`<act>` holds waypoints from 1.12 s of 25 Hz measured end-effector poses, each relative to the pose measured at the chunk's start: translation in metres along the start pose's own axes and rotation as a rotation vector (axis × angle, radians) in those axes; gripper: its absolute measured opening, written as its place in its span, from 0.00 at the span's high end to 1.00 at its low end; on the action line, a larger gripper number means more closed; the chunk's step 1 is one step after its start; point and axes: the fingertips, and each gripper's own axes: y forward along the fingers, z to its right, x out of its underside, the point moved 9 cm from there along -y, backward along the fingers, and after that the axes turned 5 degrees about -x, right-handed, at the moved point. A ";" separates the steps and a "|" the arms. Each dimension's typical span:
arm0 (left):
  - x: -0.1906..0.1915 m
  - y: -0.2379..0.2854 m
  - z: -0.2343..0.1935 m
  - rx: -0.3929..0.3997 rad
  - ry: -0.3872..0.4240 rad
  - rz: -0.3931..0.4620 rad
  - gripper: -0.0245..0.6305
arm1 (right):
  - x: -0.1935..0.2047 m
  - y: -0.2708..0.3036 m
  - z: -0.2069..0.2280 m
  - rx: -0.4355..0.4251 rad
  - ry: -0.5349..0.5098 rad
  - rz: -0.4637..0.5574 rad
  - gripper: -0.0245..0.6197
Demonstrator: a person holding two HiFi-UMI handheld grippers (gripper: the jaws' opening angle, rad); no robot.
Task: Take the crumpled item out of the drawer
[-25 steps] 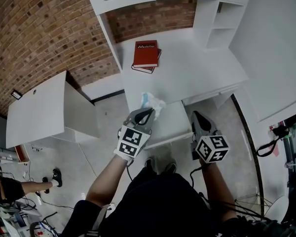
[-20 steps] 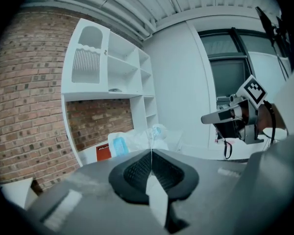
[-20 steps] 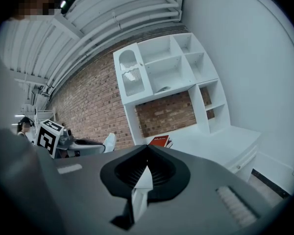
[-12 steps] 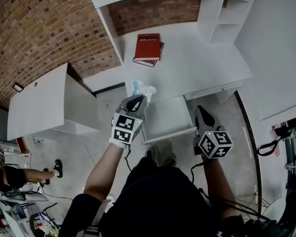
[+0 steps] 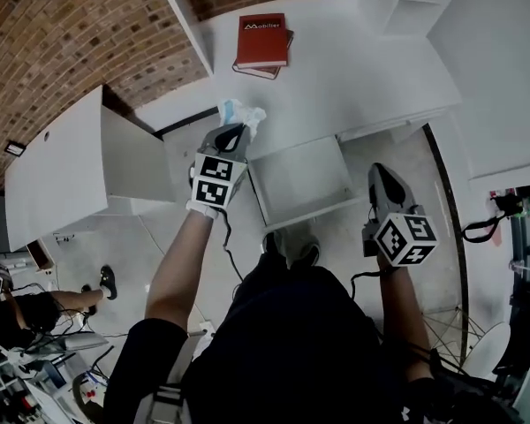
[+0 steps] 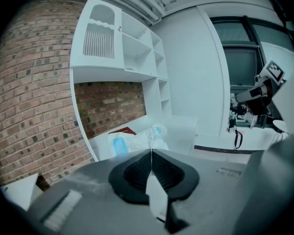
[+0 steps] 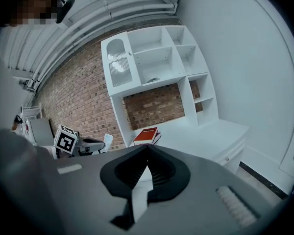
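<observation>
Head view places the crumpled item (image 5: 244, 113) outside the open drawer (image 5: 302, 180), past its left corner; left gripper (image 6: 151, 150) fingers clench it. Right gripper (image 7: 147, 147) fingers are clenched, empty.

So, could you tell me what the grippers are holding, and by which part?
The left gripper pinches the crumpled item by its near edge; the right gripper holds nothing.

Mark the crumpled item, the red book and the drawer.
crumpled item (image 5: 246, 115): head view, its white bunched middle
red book (image 5: 262, 41): head view, middle of cover
drawer (image 5: 302, 179): head view, bare bottom inside
</observation>
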 end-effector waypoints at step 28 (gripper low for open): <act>0.103 0.169 -0.010 0.275 0.211 -0.264 0.96 | 0.037 0.003 -0.017 0.252 0.060 -0.113 0.96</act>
